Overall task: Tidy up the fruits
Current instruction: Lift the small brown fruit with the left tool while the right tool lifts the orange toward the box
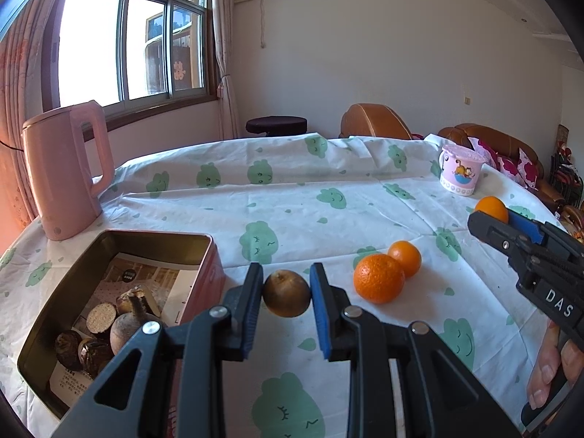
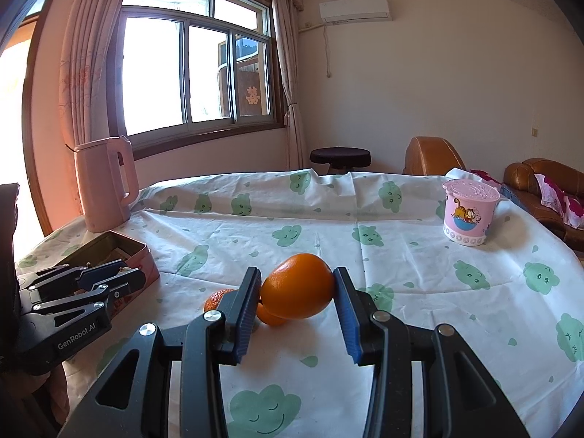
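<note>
My left gripper point(image 1: 286, 288) is shut on a round brown fruit point(image 1: 286, 293), held above the tablecloth just right of the pink tin box point(image 1: 210, 252). The tin holds several brown fruits point(image 1: 126, 323) on printed paper. Two oranges point(image 1: 379, 281) point(image 1: 405, 257) lie side by side on the cloth to the right. My right gripper point(image 2: 297, 284) is shut on a large orange point(image 2: 297, 286), lifted over the table; in the left wrist view this gripper point(image 1: 489, 215) shows at the right edge with the large orange point(image 1: 492, 208). The two lying oranges point(image 2: 219, 298) point(image 2: 270, 315) peek out beneath it.
A pink kettle point(image 1: 64, 171) stands at the back left, behind the tin. A pink lidded cartoon cup point(image 1: 460, 173) sits at the far right of the table point(image 1: 292, 197). A hand point(image 1: 549, 368) holds the right gripper's handle. A stool and brown sofa lie beyond the table.
</note>
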### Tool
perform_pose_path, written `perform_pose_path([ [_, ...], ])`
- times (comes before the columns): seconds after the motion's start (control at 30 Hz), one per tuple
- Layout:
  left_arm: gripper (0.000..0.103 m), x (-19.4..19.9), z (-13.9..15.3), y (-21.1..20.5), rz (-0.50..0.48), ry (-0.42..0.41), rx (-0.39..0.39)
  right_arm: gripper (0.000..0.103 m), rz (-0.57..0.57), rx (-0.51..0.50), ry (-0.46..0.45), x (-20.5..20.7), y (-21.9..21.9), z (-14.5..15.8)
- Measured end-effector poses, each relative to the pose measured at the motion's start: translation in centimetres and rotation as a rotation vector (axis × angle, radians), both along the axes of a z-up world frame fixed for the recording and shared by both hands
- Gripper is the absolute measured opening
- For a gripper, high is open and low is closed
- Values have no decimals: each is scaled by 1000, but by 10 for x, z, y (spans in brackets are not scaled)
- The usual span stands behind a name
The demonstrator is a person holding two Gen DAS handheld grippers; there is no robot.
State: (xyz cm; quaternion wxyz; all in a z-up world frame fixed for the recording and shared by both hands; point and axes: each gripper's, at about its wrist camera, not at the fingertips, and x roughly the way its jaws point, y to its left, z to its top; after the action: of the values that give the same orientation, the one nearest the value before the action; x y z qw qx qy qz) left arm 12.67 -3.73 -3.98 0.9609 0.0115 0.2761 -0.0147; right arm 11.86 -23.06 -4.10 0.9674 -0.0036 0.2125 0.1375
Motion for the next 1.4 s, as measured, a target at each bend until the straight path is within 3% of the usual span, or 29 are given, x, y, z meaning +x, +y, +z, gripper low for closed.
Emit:
perform_pose_path([
  [1.4,28,-26,14,4,46,-158,2,43,-7,-11,-110,-20,2,6],
])
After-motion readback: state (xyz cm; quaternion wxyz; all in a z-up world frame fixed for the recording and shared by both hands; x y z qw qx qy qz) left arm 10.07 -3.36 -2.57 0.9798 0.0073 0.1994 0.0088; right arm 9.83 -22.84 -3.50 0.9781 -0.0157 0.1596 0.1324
